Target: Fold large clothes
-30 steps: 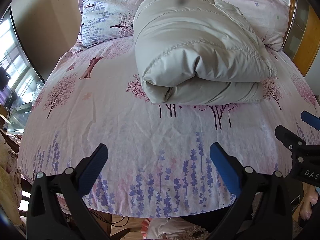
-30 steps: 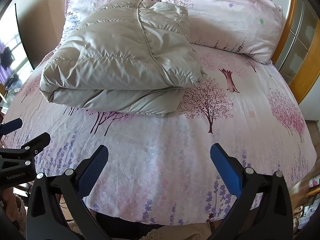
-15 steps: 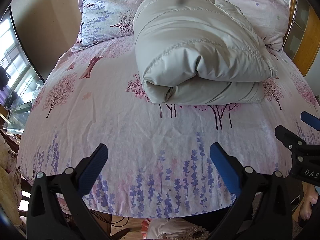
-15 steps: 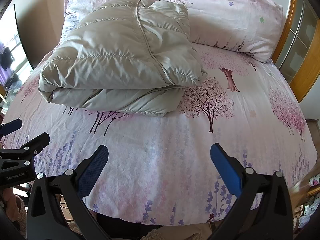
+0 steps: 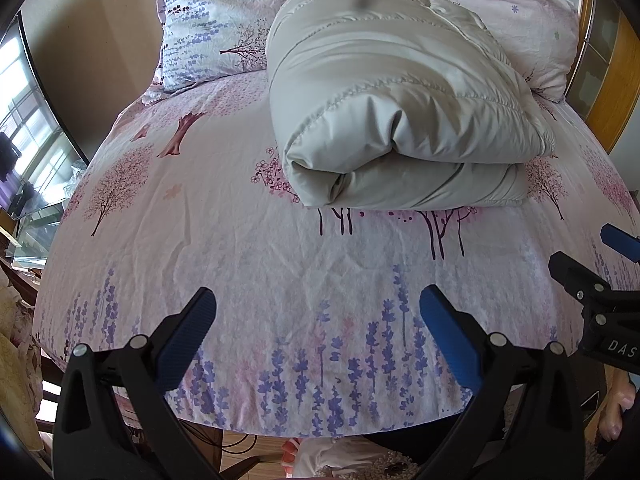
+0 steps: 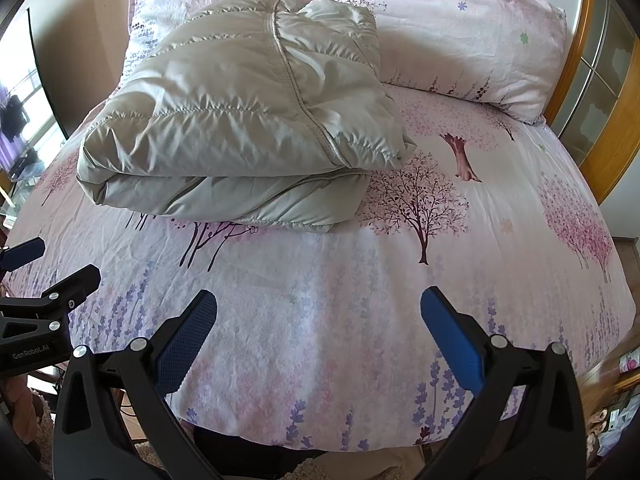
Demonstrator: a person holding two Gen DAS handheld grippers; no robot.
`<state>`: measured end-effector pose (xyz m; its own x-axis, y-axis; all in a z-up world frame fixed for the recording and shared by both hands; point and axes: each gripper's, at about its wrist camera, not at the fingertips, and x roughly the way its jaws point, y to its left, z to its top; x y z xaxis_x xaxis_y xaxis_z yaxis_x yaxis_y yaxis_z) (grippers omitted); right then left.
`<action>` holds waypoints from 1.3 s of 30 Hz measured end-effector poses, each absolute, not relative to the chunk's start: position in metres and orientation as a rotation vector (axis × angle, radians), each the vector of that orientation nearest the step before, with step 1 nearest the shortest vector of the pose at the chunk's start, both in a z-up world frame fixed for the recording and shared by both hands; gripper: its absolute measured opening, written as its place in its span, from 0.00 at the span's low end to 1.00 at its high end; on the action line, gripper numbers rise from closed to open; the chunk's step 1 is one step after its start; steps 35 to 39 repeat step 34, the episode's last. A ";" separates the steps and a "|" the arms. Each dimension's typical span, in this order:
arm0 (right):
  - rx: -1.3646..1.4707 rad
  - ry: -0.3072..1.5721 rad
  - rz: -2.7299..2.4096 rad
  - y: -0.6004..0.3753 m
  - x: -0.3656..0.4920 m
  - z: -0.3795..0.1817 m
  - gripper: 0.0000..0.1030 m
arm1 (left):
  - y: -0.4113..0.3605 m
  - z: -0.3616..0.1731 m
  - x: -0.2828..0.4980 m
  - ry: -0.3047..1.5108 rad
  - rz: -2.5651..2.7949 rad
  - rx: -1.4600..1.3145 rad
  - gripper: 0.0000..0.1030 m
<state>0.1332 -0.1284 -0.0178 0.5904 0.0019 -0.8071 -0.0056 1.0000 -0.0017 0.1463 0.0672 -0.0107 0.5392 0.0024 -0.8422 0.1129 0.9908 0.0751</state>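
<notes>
A grey quilted puffer jacket [image 5: 400,100] lies folded in a thick bundle on the bed, towards the pillows; it also shows in the right wrist view [image 6: 240,120]. My left gripper [image 5: 318,320] is open and empty, held over the near edge of the bed, well short of the jacket. My right gripper [image 6: 318,320] is open and empty too, over the same edge to the jacket's right. Each gripper shows at the side of the other's view: the right one [image 5: 592,264] and the left one [image 6: 44,276].
The bed [image 5: 240,240] has a pink floral sheet. Two matching pillows [image 6: 460,32] lie behind the jacket. A wooden headboard and cabinet [image 6: 600,80] stand at right. A window and glass furniture [image 5: 32,184] are at left.
Nothing has visibly changed apart from a very slight shift of both views; both grippers stay open and the jacket lies still.
</notes>
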 end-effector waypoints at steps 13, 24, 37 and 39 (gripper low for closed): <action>-0.002 0.943 0.005 -0.125 0.134 -0.020 0.99 | 0.066 -0.012 0.147 1.003 -0.069 0.128 0.98; -0.002 0.944 0.006 -0.126 0.134 -0.020 0.99 | 0.064 -0.012 0.147 0.996 -0.074 0.136 0.98; 0.000 0.946 0.006 -0.125 0.134 -0.021 0.99 | 0.063 -0.013 0.146 1.005 -0.085 0.140 0.98; 0.000 0.946 0.006 -0.125 0.134 -0.021 0.99 | 0.063 -0.013 0.146 1.005 -0.085 0.140 0.98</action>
